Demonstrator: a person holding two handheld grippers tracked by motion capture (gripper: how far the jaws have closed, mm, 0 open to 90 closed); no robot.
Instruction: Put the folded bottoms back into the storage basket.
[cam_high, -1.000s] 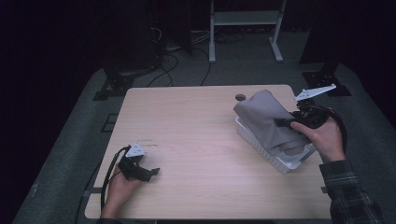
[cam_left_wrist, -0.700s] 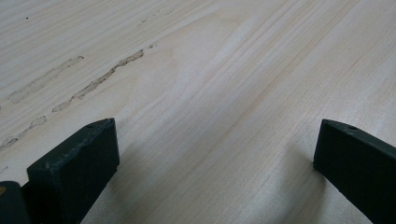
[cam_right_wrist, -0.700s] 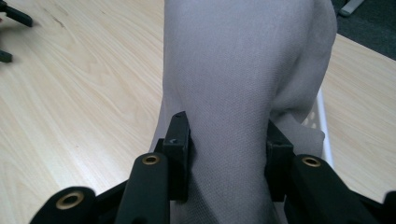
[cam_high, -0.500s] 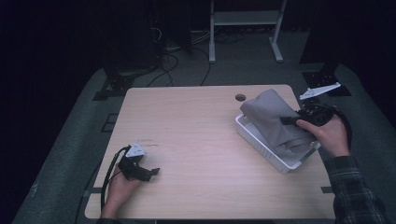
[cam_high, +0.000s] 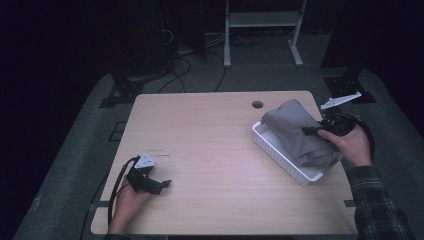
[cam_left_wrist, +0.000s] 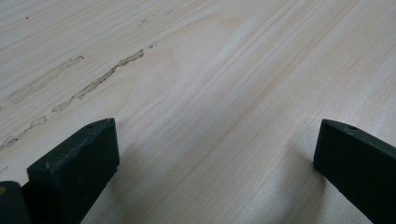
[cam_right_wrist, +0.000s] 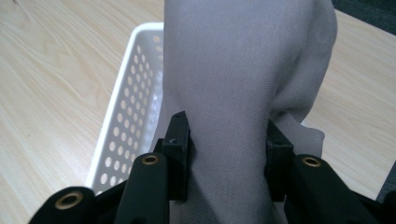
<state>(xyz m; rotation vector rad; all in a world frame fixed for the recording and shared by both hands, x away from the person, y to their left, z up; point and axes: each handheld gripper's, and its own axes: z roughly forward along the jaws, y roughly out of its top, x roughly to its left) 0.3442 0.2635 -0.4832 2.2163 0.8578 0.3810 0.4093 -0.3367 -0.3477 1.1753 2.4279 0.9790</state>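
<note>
A folded grey cloth (cam_high: 295, 131) lies in and over a white perforated basket (cam_high: 278, 153) at the table's right side. My right gripper (cam_high: 314, 131) is shut on the cloth, and in the right gripper view the black pads (cam_right_wrist: 180, 140) press a thick fold of the grey cloth (cam_right_wrist: 233, 93) from both sides above the basket's wall (cam_right_wrist: 126, 126). My left gripper (cam_high: 162, 184) rests on the table near the front left corner, held by a hand. Its jaws stand wide apart in the left gripper view, with bare wood between them (cam_left_wrist: 215, 154).
The light wooden table (cam_high: 210, 140) has a round cable hole (cam_high: 257, 104) near its far edge. Faint scuff marks (cam_left_wrist: 93, 84) lie on the wood ahead of the left gripper. Dark carpet, cables and a white stand's legs lie beyond the table.
My right gripper has carried the grey cloth rightward and down into the basket. The basket now sits more squarely under the cloth. The left gripper has stayed put.
</note>
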